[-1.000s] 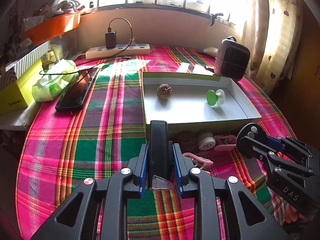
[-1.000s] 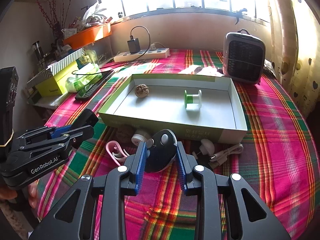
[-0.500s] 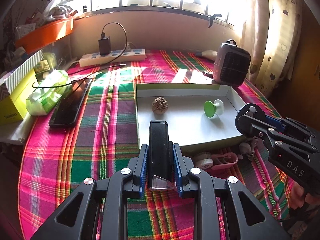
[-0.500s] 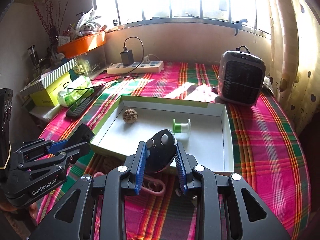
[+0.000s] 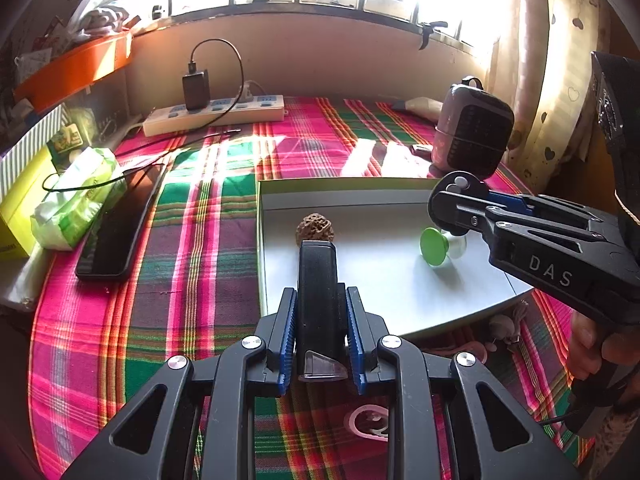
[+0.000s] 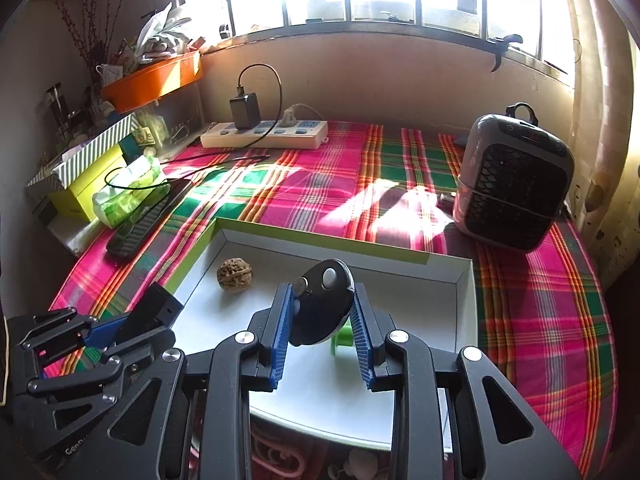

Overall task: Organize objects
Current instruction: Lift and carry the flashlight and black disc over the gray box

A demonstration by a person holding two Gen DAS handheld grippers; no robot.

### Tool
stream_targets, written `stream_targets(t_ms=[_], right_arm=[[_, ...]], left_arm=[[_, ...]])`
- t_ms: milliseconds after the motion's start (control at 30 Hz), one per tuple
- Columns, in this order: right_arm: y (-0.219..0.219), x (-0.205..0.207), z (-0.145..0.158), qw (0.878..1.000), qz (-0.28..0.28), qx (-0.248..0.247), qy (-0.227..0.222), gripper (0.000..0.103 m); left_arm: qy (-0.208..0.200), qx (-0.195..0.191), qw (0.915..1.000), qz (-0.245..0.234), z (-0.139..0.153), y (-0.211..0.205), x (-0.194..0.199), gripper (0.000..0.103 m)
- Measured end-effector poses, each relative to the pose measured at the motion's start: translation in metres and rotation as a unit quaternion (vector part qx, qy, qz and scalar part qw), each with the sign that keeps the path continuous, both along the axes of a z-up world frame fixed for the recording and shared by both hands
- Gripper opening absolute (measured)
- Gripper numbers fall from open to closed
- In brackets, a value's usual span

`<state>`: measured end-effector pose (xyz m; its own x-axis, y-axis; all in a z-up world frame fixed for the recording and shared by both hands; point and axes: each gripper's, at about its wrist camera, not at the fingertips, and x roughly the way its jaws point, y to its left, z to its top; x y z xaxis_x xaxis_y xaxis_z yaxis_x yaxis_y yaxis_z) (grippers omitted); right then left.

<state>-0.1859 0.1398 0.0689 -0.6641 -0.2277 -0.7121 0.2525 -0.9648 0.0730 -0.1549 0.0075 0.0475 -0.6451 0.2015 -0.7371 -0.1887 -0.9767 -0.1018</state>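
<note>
My left gripper [image 5: 320,316] is shut on a black rectangular block [image 5: 318,300], held above the near left corner of the white tray [image 5: 384,196]. The same block [image 6: 154,312] shows at the lower left of the right wrist view. My right gripper [image 6: 322,312] is shut on a black oval remote with grey buttons [image 6: 322,300], over the tray's floor [image 6: 400,288]. In the left wrist view that remote [image 5: 452,200] hangs above the tray's right side. Inside the tray lie a brown walnut [image 5: 315,229] [image 6: 234,274] and a green spool [image 5: 436,245] [image 6: 344,336], the spool partly hidden behind the remote.
A grey space heater [image 6: 514,192] stands at the far right. A power strip with charger [image 6: 264,136] lies at the back. A phone [image 5: 120,232], a green tissue pack [image 5: 76,204] and boxes sit left. Pink clips and small white items [image 5: 468,352] lie in front of the tray.
Both grippers have moved forward over the table with their objects. The tray has come closer beneath them, and the small items in front of it have slipped toward the lower edge.
</note>
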Motion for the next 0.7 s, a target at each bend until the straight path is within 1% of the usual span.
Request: stream_targets(t_ms=[233, 367, 500, 700], right_arm=[[-0.010, -0.026, -0.014, 0.999, 0.018, -0.001, -0.028, 0.030], [-0.012, -0.037, -0.022, 0.999, 0.017, 0.001, -0.041, 0.030], [-0.012, -0.043, -0.028, 0.999, 0.016, -0.003, -0.050, 0.030], [-0.016, -0.048, -0.033, 0.998, 0.020, 0.005, -0.058, 0.030]], left_arm=[[-0.011, -0.002, 0.9999, -0.001, -0.008, 0.004, -0.013, 0.021], [-0.010, -0.003, 0.9999, -0.003, -0.010, 0.006, -0.017, 0.021], [-0.014, -0.006, 0.9999, -0.003, -0.012, 0.006, -0.019, 0.021], [-0.013, -0.010, 0.9999, -0.003, -0.016, 0.007, -0.023, 0.021]])
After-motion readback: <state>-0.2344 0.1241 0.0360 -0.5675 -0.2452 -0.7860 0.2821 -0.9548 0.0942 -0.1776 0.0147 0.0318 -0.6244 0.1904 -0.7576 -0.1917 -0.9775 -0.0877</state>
